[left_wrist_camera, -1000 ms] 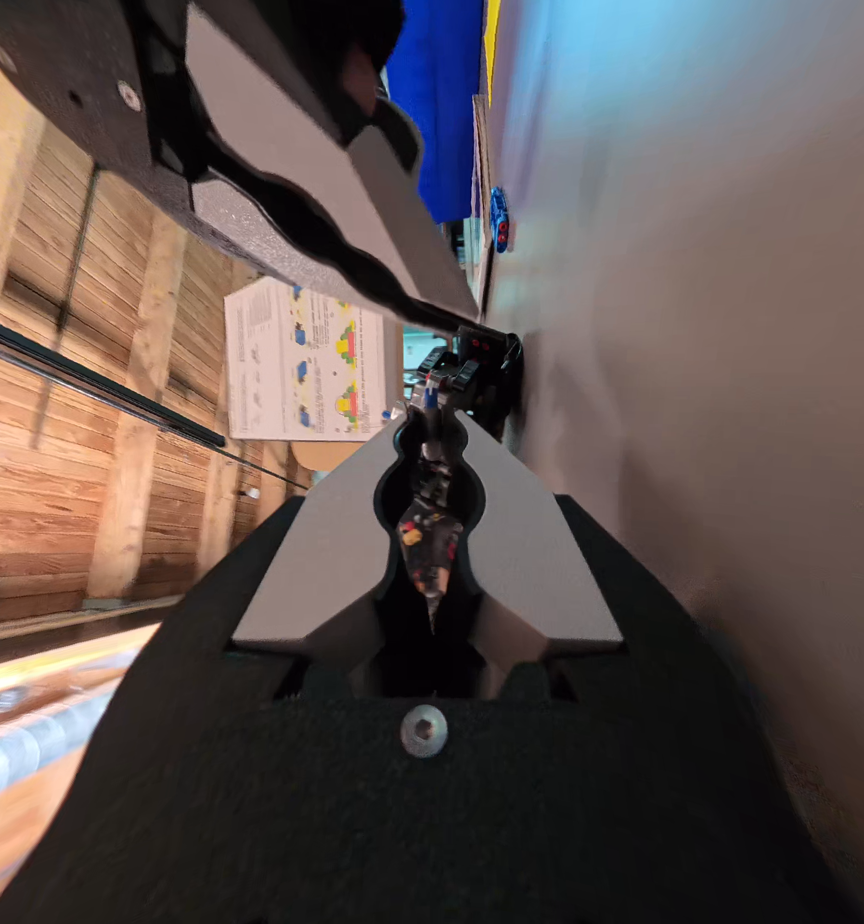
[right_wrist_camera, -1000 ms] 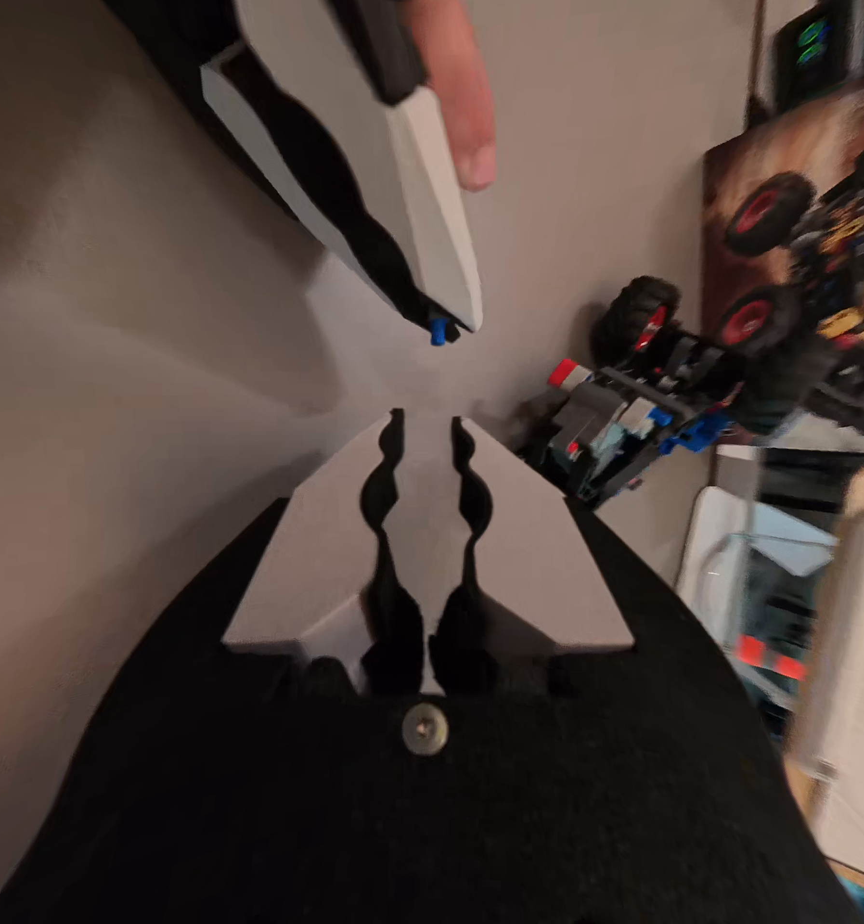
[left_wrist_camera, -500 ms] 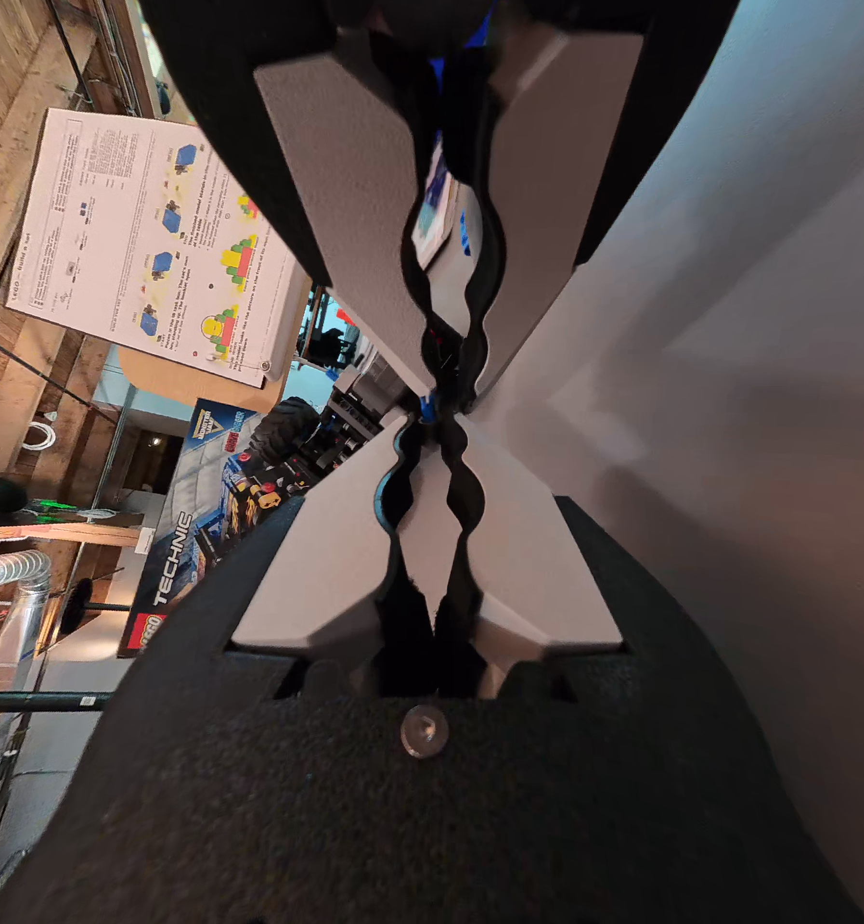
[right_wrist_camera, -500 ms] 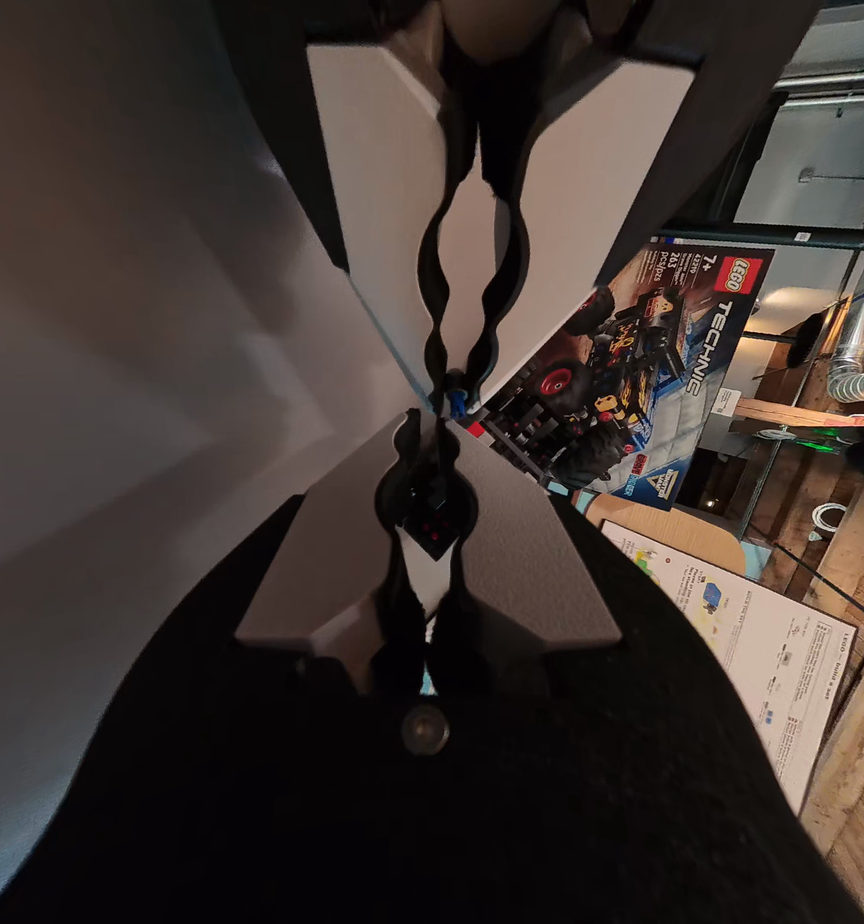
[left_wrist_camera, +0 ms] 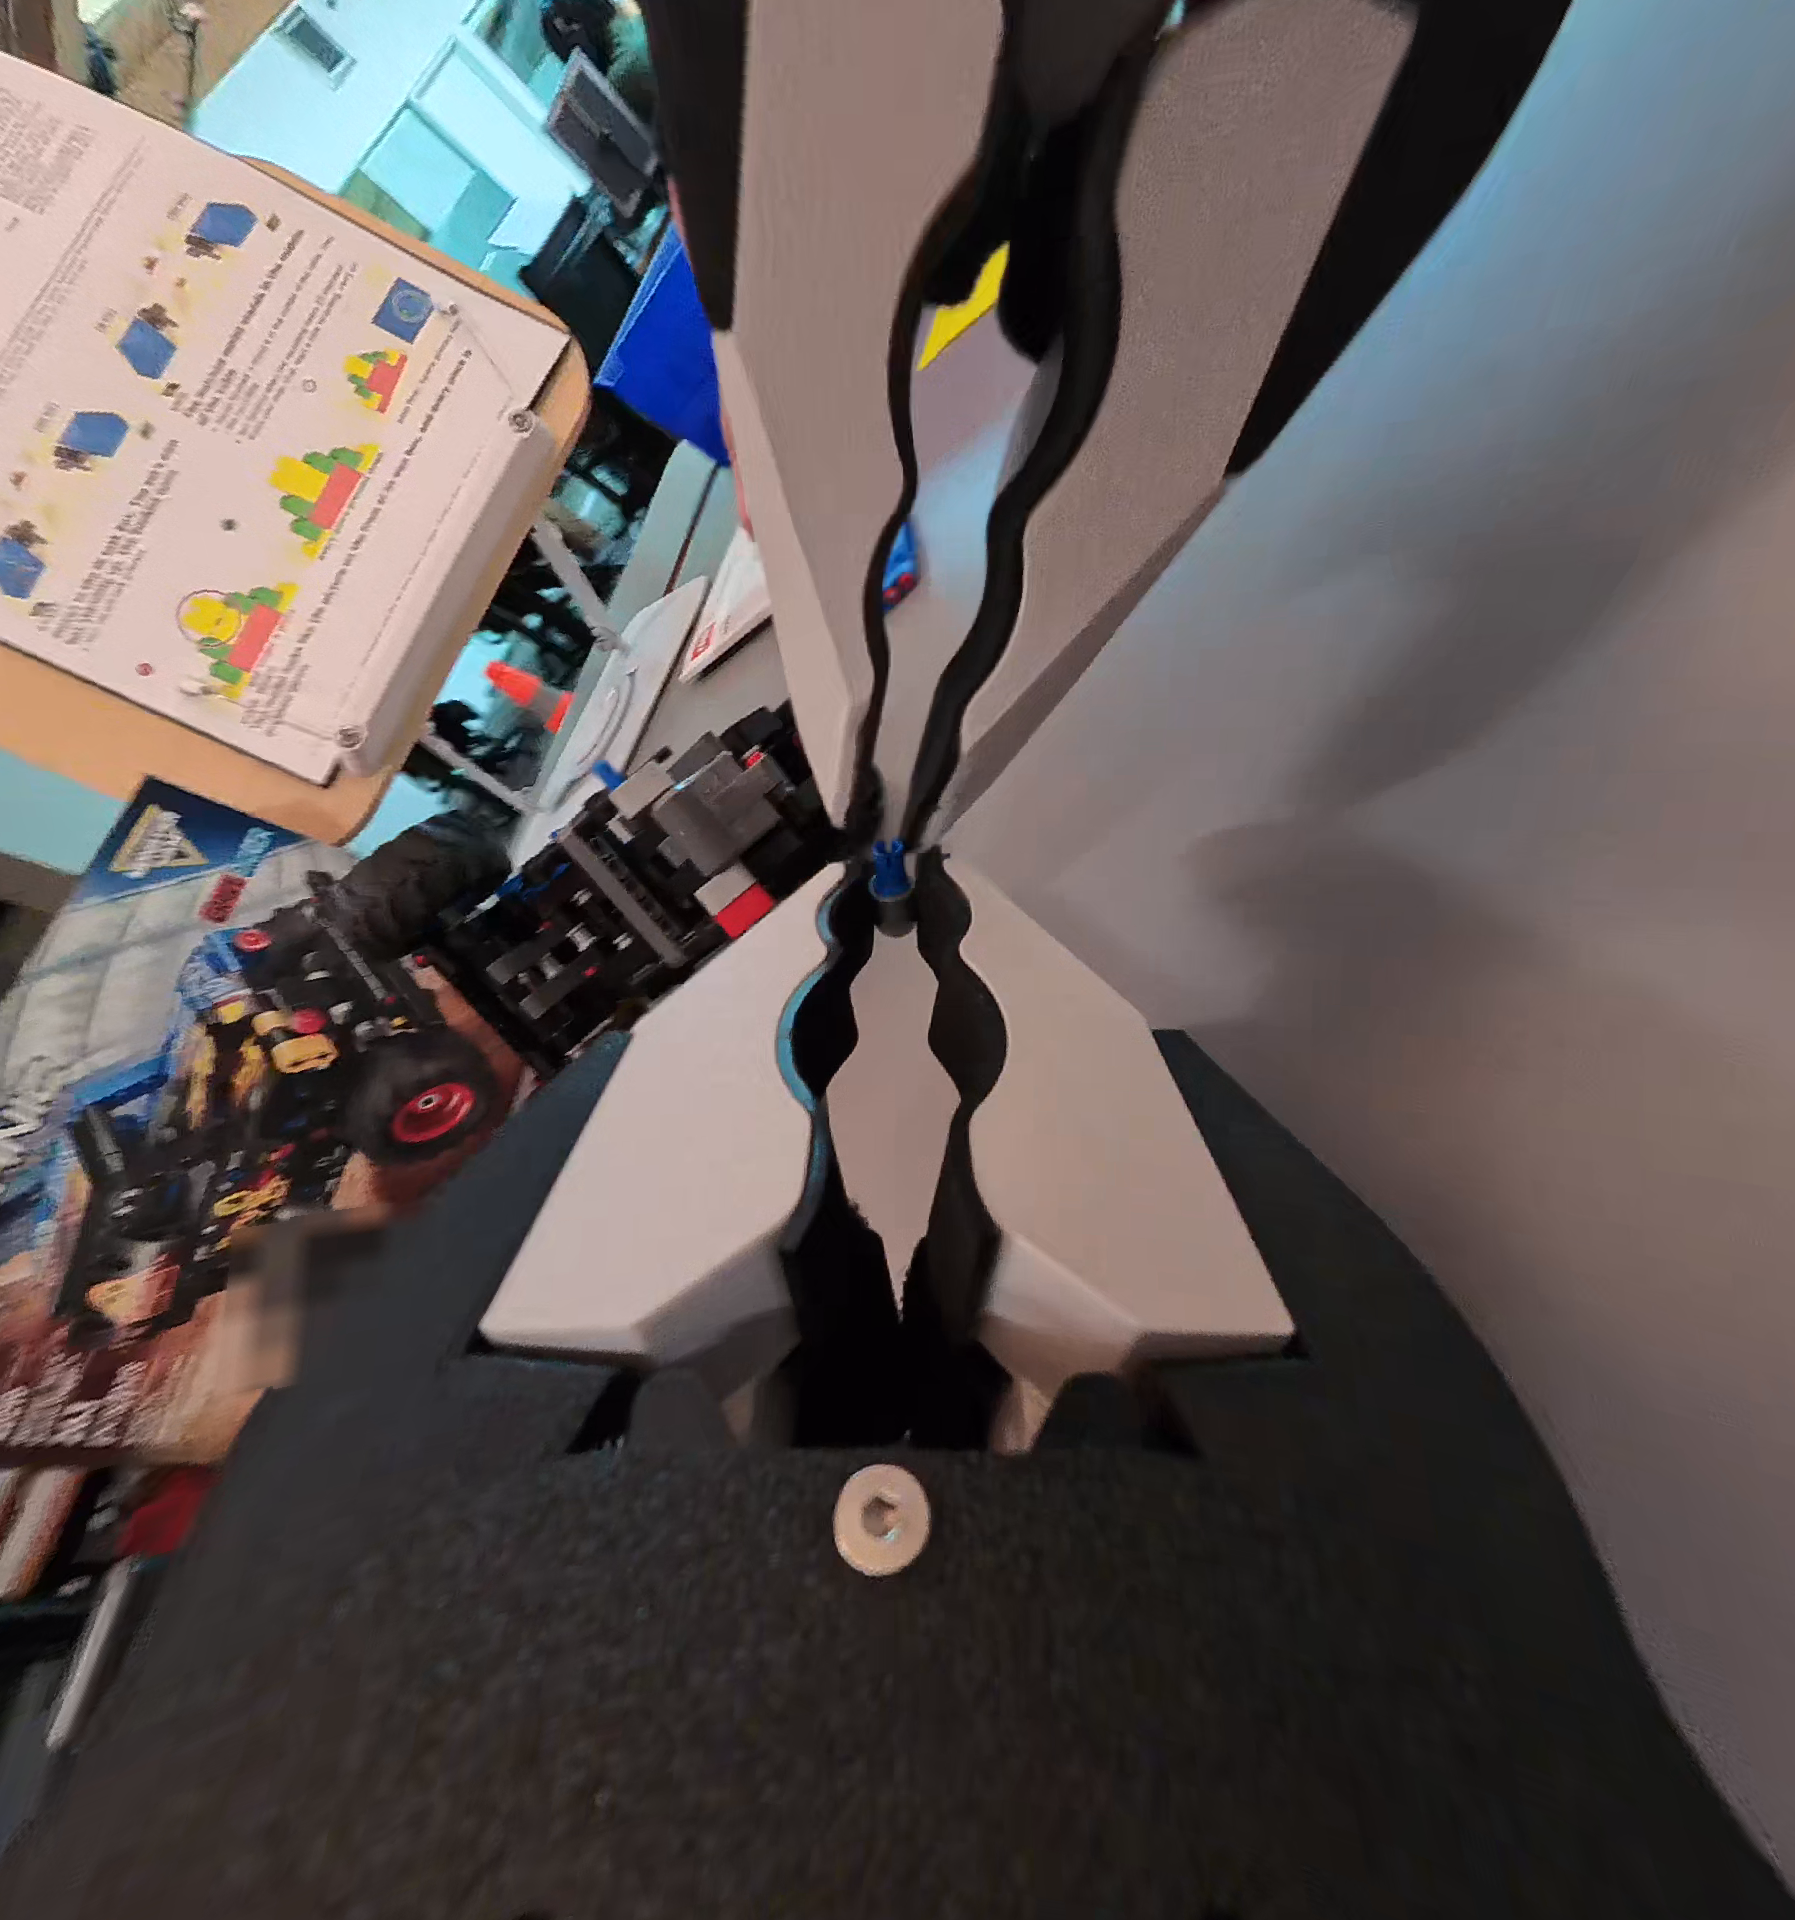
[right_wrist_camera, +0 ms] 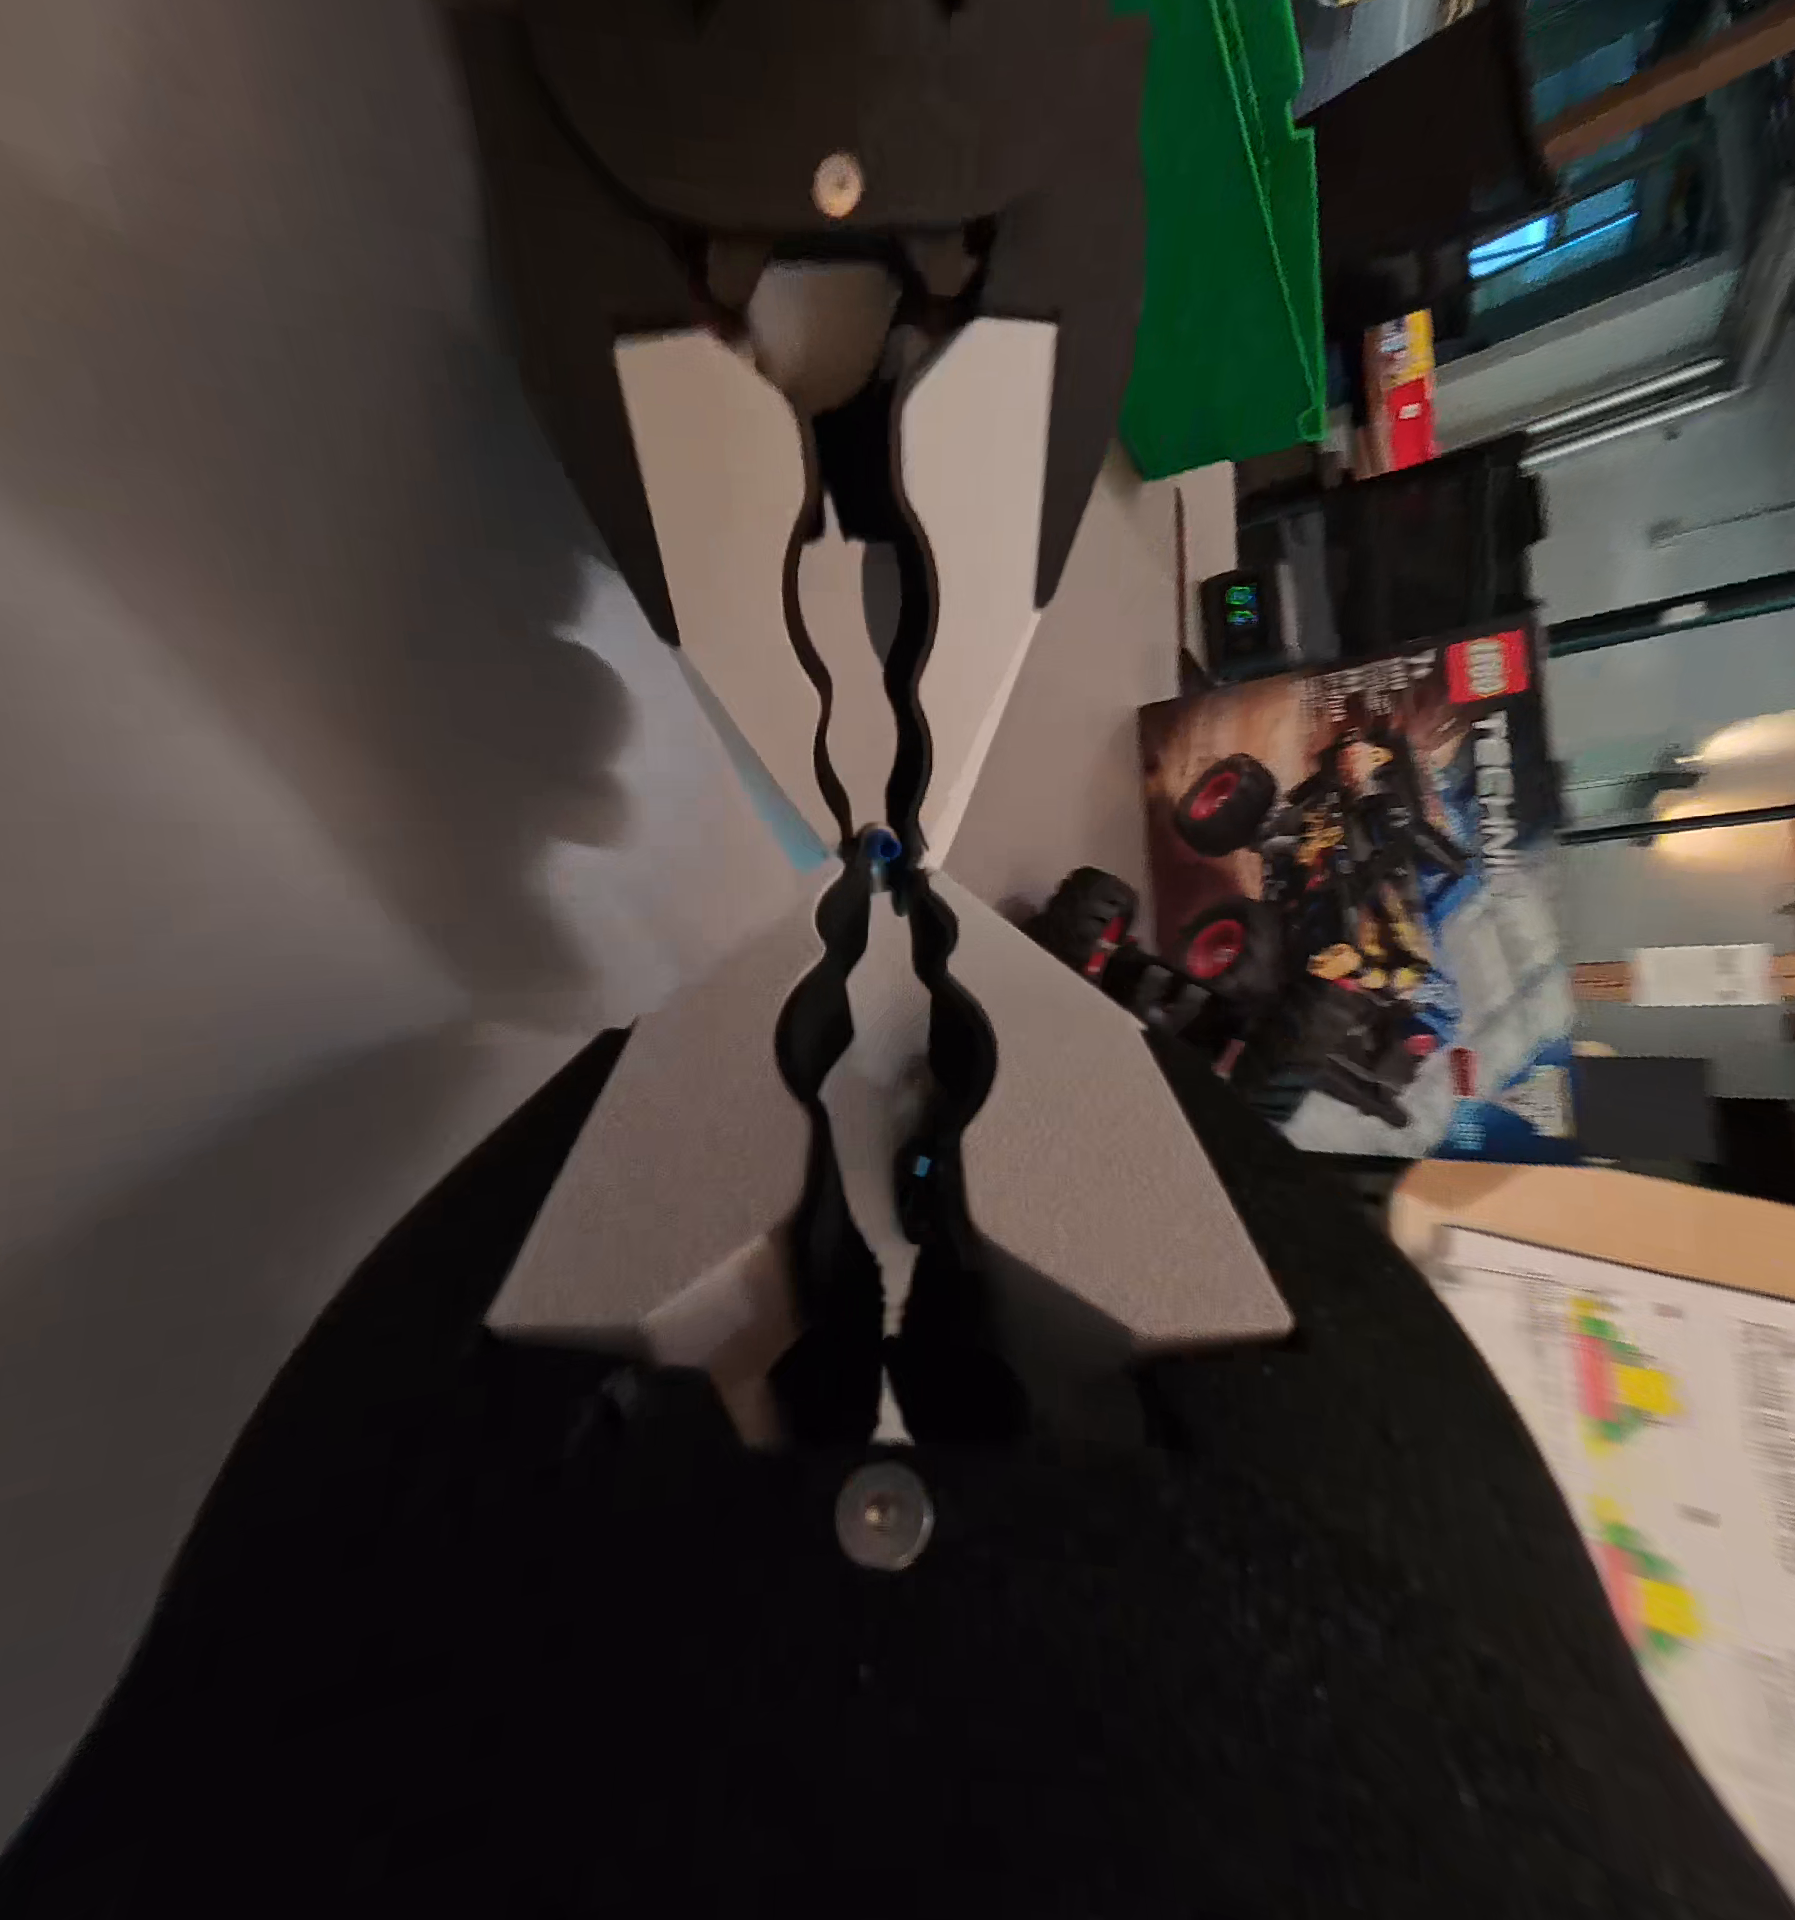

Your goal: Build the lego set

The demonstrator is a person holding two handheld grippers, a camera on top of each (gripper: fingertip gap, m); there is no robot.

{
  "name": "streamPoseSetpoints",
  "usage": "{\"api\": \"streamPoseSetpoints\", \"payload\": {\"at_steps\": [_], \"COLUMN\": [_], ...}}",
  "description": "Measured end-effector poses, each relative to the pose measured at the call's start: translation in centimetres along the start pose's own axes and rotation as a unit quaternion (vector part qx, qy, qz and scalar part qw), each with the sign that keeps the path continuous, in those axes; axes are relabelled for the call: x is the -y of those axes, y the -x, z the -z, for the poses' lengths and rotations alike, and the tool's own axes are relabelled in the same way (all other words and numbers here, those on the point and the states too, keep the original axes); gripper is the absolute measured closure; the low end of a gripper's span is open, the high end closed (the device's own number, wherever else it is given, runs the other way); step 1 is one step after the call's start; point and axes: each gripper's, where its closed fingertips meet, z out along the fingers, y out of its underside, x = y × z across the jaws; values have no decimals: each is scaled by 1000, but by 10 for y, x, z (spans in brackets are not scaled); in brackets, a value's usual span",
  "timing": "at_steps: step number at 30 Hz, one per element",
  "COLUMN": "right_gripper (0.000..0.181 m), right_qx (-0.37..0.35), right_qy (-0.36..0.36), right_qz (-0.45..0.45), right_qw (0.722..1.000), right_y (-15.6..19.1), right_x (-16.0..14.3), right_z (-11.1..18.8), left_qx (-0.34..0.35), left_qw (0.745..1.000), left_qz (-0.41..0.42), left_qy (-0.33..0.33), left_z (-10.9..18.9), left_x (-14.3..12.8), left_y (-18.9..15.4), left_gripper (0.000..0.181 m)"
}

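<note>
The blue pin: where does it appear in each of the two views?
Left wrist view: blue pin sits at picture centre, where the two tools' tips meet.
Right wrist view: pin again at centre, between the meeting tips.
Shared landmark: toy box, lower left versus right.

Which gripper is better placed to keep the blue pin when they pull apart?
Left, probably. In its wrist view the blue pin sits between the left gripper's nearly shut tips. The right gripper meets it tip to tip, but whether it grips the pin is unclear.
</note>
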Motion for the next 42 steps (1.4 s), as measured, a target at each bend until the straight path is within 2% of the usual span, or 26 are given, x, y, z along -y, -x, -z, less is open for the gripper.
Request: {"api": "streamPoseSetpoints", "payload": {"at_steps": [3,6,9,15,17,21,29,34,42], "right_gripper": [168,164,167,168,168,174,177,177,177], "right_qx": [48,89,76,107,117,99,118,175,217], "right_qy": [-12,-46,-65,-116,-124,-104,-121,-164,-189], "right_qz": [-154,-294,-346,-450,-468,-461,-494,-526,-544], "right_qw": [987,950,933,879,867,876,853,816,788], "right_y": [-2,4,1,-6,-7,-5,-4,-5,-2], "right_x": [-6,1,2,3,4,-2,-6,-5,-7], "right_z": [-1,-6,-12,-9,-10,-18,-14,-4,7], "left_qx": [37,57,74,99,103,103,107,94,85], "left_qw": [999,998,995,989,988,987,987,991,990], "left_qz": [-26,-28,-53,-101,-111,-113,-110,-98,-104], "left_qy": [20,22,29,40,42,55,40,2,-35], "left_z": [-3,-3,-3,-2,-2,-4,-1,3,7], "left_x": [-8,-7,-8,-8,-9,-13,-6,5,14], "left_y": [7,13,15,18,17,16,17,13,7], "left_gripper": [174,174,174,174,174,174,174,174,174]}}
